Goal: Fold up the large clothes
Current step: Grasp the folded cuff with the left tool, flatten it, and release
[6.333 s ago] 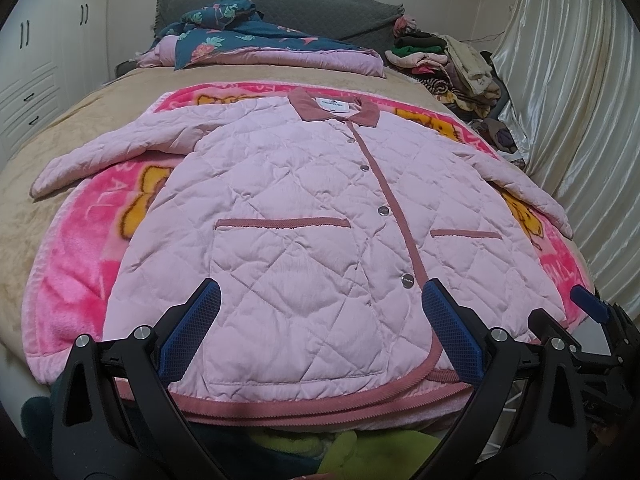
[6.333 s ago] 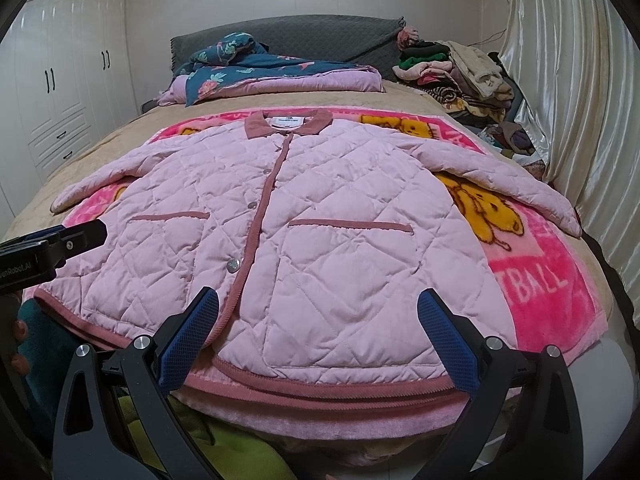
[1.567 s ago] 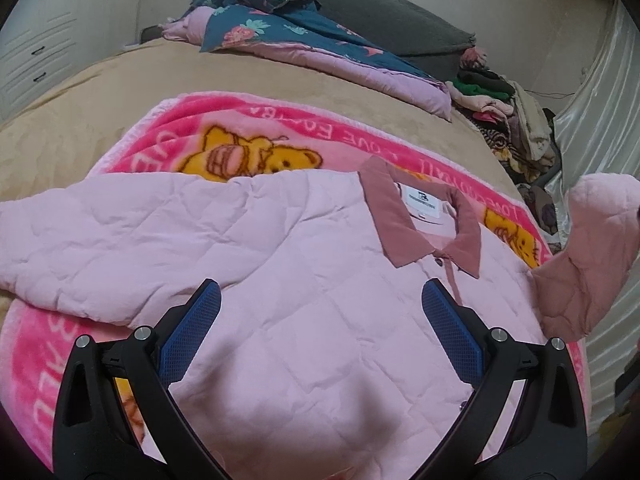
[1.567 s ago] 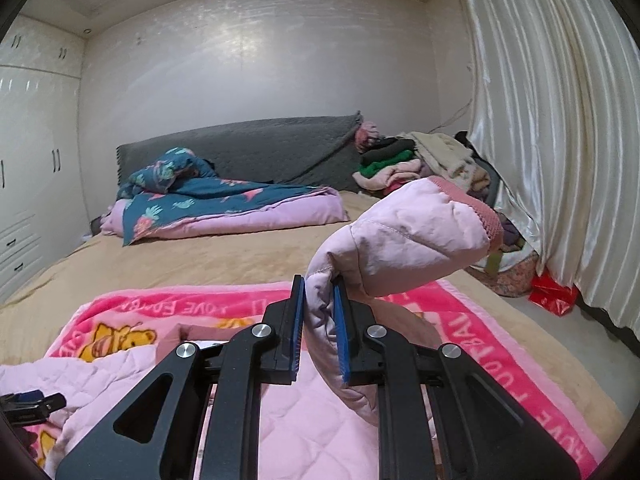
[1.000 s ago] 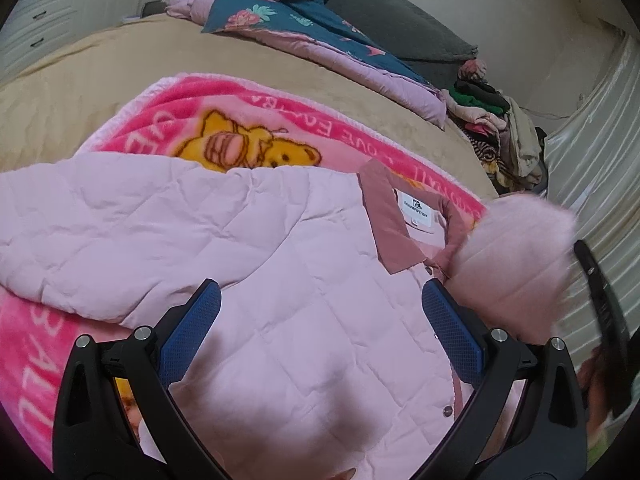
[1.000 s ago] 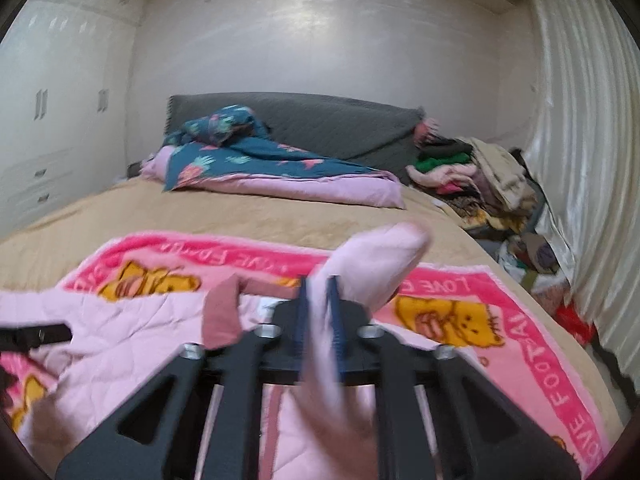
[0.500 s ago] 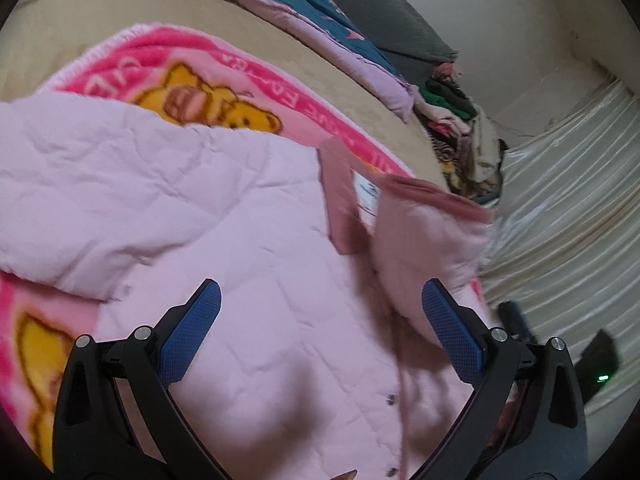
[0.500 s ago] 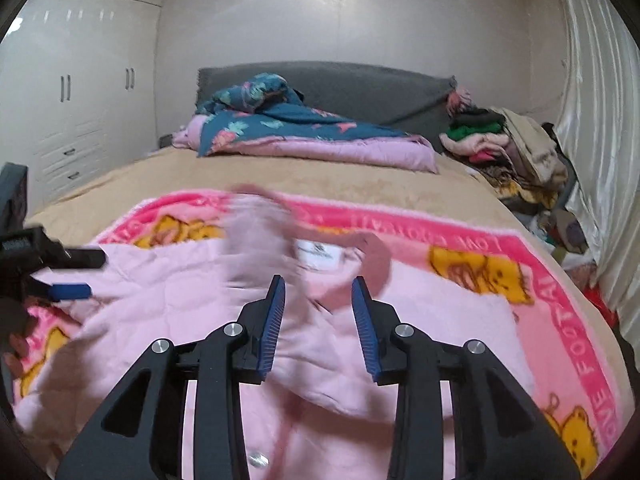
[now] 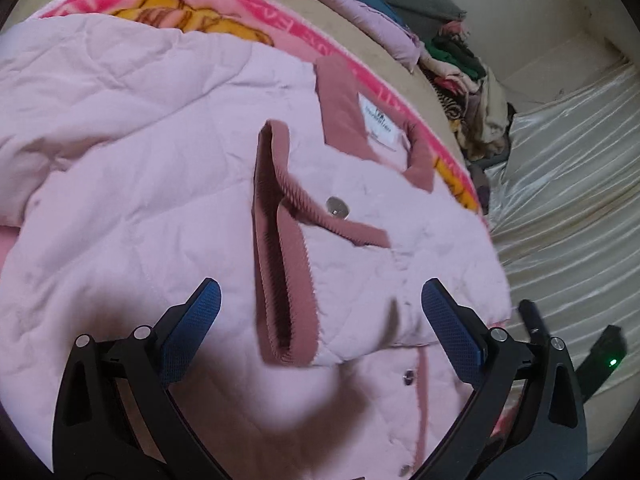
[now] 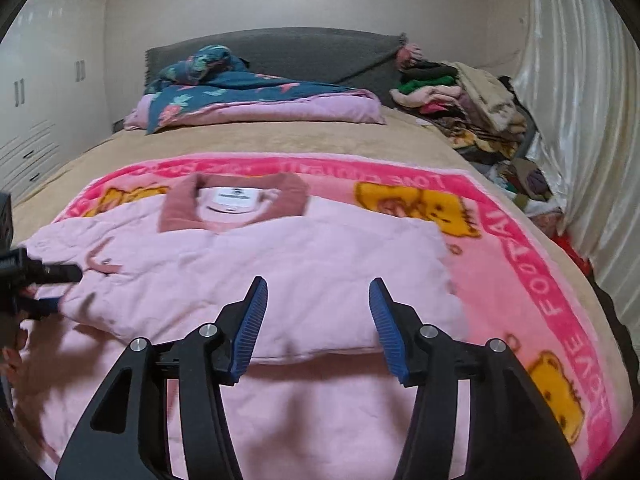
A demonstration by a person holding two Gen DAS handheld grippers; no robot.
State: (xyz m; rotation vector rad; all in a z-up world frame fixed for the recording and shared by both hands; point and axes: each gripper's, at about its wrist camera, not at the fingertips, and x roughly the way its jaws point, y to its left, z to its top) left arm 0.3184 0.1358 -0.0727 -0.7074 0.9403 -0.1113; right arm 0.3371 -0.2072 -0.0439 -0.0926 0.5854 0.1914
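A pink quilted jacket lies face up on a pink cartoon blanket, with its dusty-rose collar toward the bed's head. Its right sleeve is folded across the chest, and the ribbed cuff rests near the left shoulder. My right gripper hovers just above the folded sleeve; its jaws are opening with nothing between them. My left gripper stands wide open over the cuff and holds nothing. It also shows at the left edge of the right wrist view, left gripper. The left sleeve lies spread out.
Folded floral bedding sits at the grey headboard. A heap of clothes fills the far right corner beside a pale curtain. White wardrobes stand on the left. The bed's edge runs close along the right.
The right gripper carried the sleeve over the chest, let it go and opened. The sleeve now lies flat across the jacket. The left gripper sank closer to the cuff.
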